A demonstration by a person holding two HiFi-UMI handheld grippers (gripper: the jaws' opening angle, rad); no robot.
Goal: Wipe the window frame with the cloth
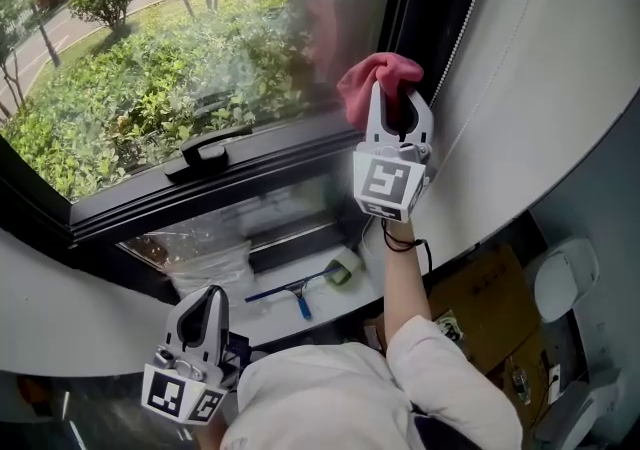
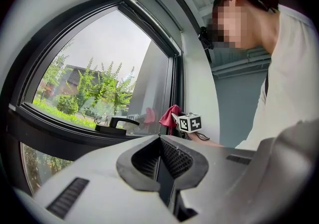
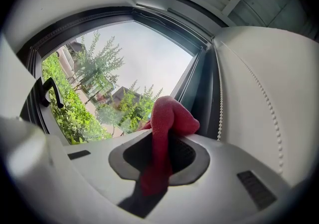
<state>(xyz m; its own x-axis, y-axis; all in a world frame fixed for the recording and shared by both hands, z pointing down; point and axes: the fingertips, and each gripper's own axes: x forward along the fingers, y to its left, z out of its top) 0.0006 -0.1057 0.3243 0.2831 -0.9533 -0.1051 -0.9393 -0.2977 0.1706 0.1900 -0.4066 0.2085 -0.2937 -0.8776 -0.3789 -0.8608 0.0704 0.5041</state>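
Beside window frame, right gripper clamps cloth between its jaws.

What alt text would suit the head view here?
The right gripper, raised, holds a red cloth beside the dark window frame, greenery beyond the glass. The left gripper hangs low, shut and empty, near a blue-handled squeegee on the ledge below.

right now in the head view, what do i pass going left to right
window handle → pink cloth, clamped in the right gripper → brown cardboard → white rounded object
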